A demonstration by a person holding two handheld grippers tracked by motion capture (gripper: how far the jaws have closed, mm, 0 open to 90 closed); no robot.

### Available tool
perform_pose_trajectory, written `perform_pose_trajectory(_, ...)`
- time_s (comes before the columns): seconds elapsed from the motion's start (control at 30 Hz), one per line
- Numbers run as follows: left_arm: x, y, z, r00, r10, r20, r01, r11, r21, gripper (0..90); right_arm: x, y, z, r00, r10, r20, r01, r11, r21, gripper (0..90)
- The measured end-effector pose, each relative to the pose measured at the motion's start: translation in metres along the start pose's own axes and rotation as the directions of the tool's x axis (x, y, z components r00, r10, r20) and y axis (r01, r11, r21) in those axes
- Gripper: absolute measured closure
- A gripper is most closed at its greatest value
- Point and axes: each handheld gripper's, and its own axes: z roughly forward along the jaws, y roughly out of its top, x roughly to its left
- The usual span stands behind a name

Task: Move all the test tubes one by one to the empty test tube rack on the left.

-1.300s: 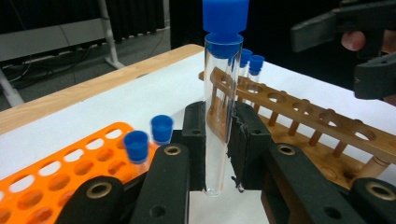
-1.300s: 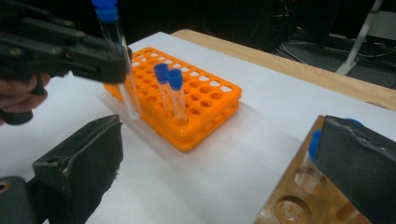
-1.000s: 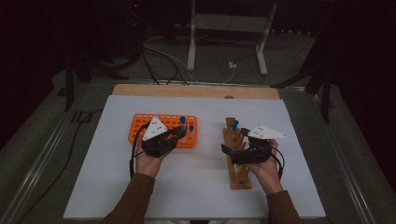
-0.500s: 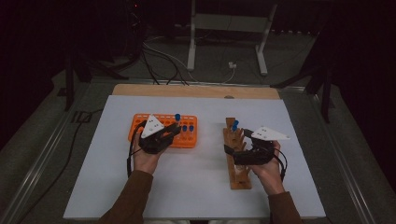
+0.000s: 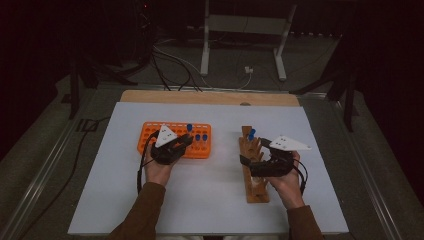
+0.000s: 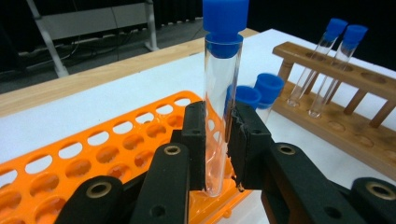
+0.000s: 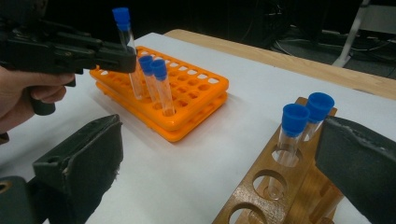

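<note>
Above the orange plastic rack (image 6: 93, 158), the left gripper (image 6: 217, 140) clamps a clear blue-capped test tube (image 6: 219, 93) upright; the right gripper (image 7: 219, 168), jaws wide apart, seemingly hovers over the wooden rack (image 7: 280, 186) at three o'clock.

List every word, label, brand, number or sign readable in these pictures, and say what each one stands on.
None: no readable text stands on anything here.
The orange rack, the wooden rack, the held test tube with its blue cap, and the left gripper and right gripper all show plain surfaces, with no label, brand, number or sign.
</note>
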Motion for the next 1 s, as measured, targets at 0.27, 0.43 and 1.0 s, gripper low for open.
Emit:
perform_pose_trajectory(0.27, 0.002, -0.003, 0.005, 0.9999, -0.009, -0.011, 0.009, 0.9999, 0.005, 78.0, 0.001, 0.000, 0.000, 1.0000, 0.000, -0.005, 0.000, 1.000, -0.002, 1.1)
perform_pose_trajectory(0.43, 0.002, -0.006, 0.009, 0.9998, -0.011, -0.015, 0.011, 0.9997, 0.023, 78.0, 0.001, -0.001, 0.001, 1.0000, -0.004, -0.007, 0.004, 1.000, 0.001, 1.1)
perform_pose_trajectory(1.0, 0.001, -0.020, 0.021, 0.9994, 0.003, -0.033, 0.000, 0.9951, 0.099, 77.8, 0.002, -0.002, 0.002, 0.9999, -0.003, -0.015, 0.003, 1.000, 0.006, 1.1)
